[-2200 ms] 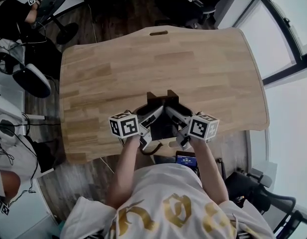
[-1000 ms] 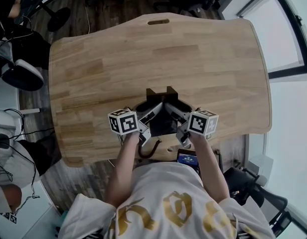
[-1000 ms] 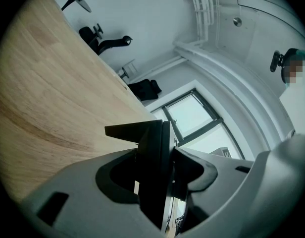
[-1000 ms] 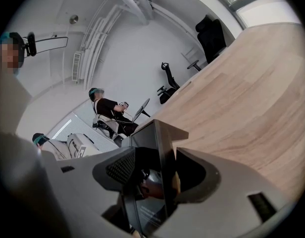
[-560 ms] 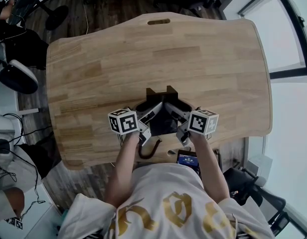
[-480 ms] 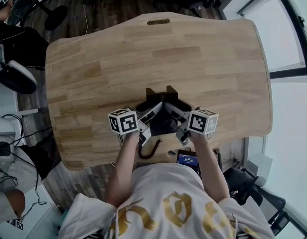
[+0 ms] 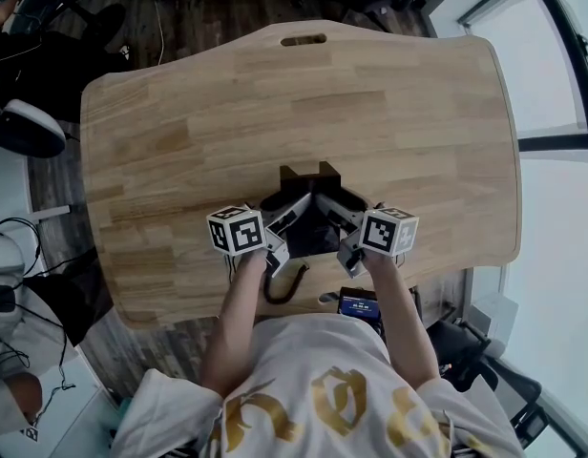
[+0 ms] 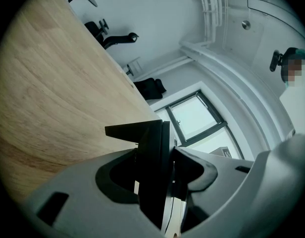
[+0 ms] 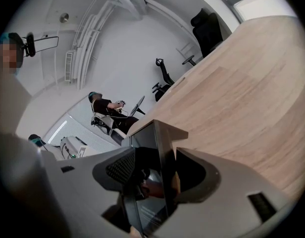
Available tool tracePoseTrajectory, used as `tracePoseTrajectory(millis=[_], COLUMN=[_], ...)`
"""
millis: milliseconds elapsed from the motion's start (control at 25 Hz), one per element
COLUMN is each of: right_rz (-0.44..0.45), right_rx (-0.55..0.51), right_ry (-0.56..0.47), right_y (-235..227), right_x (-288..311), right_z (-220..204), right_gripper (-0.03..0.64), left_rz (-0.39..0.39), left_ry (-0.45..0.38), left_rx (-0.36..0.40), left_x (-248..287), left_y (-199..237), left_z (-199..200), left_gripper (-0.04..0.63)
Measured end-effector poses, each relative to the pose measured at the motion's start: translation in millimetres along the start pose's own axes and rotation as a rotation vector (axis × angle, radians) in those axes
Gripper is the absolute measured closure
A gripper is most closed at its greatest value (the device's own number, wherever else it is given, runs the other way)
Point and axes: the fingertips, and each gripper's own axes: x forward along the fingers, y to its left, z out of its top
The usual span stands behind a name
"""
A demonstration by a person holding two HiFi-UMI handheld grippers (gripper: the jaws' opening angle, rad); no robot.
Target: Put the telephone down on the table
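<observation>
The telephone (image 7: pixel 311 222) is held between the two grippers, low over the near part of the table (image 7: pixel 389 103); no view shows whether its base touches the wood yet. The left gripper (image 7: pixel 290 216) is clamped on a thin black edge at one side of the telephone (image 8: pixel 145 133), with both jaws pressed against it. The right gripper (image 7: pixel 334 214) is clamped in the same way on the opposite side, over a glossy dark panel (image 9: pixel 153 148). Judged from this position, the main hazard is uneven release. If one gripper lets go first, the whole weight goes to a narrow grip on a thin edge, and the telephone is likely to pivot and drop on one corner. A second hazard is slip: the glossy panel gives the right jaws little friction, so any twist of that hand may let the body slide. A third hazard is the cord (image 7: pixel 283 288), which hangs in a loop from the near side of the telephone, close to the table's near edge. It may catch on that edge or get trapped under the base, leaving the telephone tilted. Placement this close to the near edge also risks an overhang. Lower both hands together, confirm flat contact, then open both grippers at once.
</observation>
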Motion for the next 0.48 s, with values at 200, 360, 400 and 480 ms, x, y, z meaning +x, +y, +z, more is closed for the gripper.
tracePoseTrajectory(millis=[200, 360, 400, 480], right_rz=[-0.004, -0.004, -0.004, -0.003], right_rx=[0.010, 0.011, 0.011, 0.015], right_ry=[0.005, 0.008, 0.008, -0.001], right_y=[-2.9, -6.5, -6.9, -7.4], right_x=[0.0, 2.1, 2.2, 2.4], right_z=[-3.2, -5.1, -5.1, -4.6], right_gripper=[0.379, 0.379, 0.379, 0.380], left_rz=[0.003, 0.001, -0.002, -0.007], left_ry=[0.008, 0.011, 0.010, 0.005], left_rx=[0.004, 0.014, 0.017, 0.012], left_x=[0.9, 2.7, 3.1, 3.4], left_y=[1.9, 6.6, 7.2, 8.4], left_z=[-2.7, -4.4, -4.4, -4.0], left_gripper=[0.383, 0.383, 0.383, 0.383])
